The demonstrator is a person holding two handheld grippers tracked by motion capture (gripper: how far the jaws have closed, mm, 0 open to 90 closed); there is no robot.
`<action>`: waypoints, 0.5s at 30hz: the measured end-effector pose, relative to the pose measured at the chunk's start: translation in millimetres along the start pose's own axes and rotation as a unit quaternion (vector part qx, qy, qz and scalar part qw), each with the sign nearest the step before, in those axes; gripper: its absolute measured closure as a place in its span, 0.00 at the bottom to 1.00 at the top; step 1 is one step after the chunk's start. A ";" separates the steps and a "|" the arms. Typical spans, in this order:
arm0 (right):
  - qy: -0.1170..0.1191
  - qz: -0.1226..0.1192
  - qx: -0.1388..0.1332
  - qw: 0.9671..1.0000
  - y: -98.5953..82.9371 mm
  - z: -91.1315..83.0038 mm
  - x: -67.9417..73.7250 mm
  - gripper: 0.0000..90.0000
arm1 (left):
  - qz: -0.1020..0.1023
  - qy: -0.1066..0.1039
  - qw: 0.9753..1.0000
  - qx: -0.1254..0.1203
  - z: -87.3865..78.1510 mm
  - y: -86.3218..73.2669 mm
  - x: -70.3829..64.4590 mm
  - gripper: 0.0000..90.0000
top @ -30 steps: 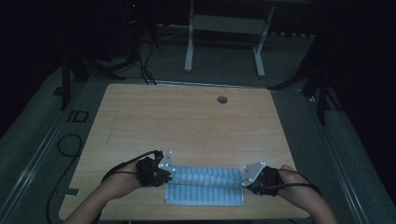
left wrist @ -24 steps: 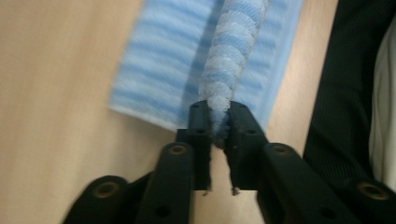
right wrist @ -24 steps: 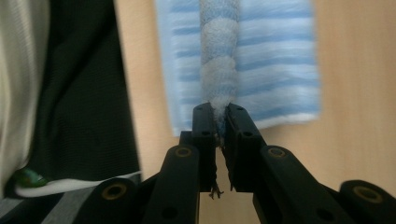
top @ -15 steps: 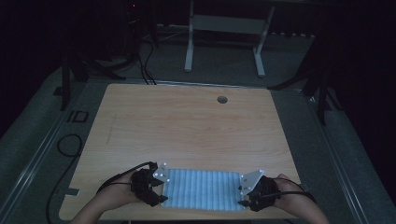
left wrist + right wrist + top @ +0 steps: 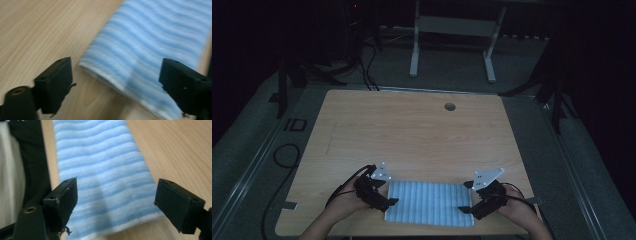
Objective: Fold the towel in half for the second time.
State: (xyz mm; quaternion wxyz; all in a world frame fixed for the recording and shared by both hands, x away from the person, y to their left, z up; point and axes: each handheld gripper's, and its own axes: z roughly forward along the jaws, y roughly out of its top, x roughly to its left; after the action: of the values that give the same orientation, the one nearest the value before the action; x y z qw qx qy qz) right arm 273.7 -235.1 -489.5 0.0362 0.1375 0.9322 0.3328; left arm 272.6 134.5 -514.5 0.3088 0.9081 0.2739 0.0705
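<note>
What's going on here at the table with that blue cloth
A person holds a gripper in each hand at a wooden table. A folded blue-and-white striped towel lies flat by the near edge. The left gripper sits at the towel's left end and the right gripper at its right end. Both grippers are open, jaws spread over the towel's ends, nothing clamped.

only thing I can make out from my end is a dark "ID" marking on the floor just left of the table, nothing else readable.
</note>
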 end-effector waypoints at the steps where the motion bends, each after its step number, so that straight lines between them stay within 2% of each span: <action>1: -0.009 0.014 -0.024 1.000 -4.2 2.8 -3.0 0.17 | -0.008 0.007 1.000 -0.010 3.8 -4.2 2.2 0.05; 4: -0.004 0.028 -0.049 0.998 -8.8 9.3 -3.4 0.21 | -0.012 0.005 0.999 -0.042 5.7 -7.7 -0.6 0.05; 5: 0.000 0.028 -0.048 0.998 -10.4 12.9 -2.0 0.29 | -0.007 0.014 0.998 -0.054 5.8 -7.9 -3.2 0.06; 6: 0.002 0.020 -0.041 0.999 -11.5 16.7 0.1 0.39 | -0.004 0.014 0.998 -0.054 5.5 -7.0 -5.7 0.11; 7: -0.002 0.011 -0.030 1.000 -12.3 21.3 2.6 0.43 | -0.004 0.014 0.998 -0.054 5.5 -7.0 -5.7 0.21; 8: -0.002 0.006 -0.016 1.000 -13.1 26.4 3.9 0.47 | 0.004 0.004 0.998 -0.059 5.0 -6.4 -8.1 0.27; 9: -0.002 0.006 -0.016 1.000 -13.1 26.4 3.9 0.47 | 0.012 -0.001 0.998 -0.060 5.3 -5.2 -11.7 0.27; 10: -0.004 0.002 0.001 1.000 -14.6 32.6 4.6 0.48 | 0.016 -0.015 0.999 -0.047 7.9 -3.1 -13.9 0.39; 11: -0.007 0.007 0.020 1.000 -17.3 41.0 2.8 0.47 | 0.025 -0.018 0.999 -0.028 12.7 -1.0 -17.6 0.42; 13: -0.003 0.009 0.017 1.000 -18.9 44.2 -0.3 0.45 | 0.039 -0.023 0.999 -0.003 20.3 0.0 -21.0 0.43; 15: -0.010 0.010 0.014 1.000 -19.0 44.9 -3.9 0.43 | 0.037 -0.029 0.999 0.010 26.6 0.0 -21.0 0.43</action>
State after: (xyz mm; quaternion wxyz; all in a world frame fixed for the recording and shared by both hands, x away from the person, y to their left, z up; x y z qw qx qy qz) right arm 280.2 -222.8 -536.4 0.0403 0.1510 0.9349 0.3186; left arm 262.9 109.3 -535.0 0.3047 0.9225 0.2312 0.0527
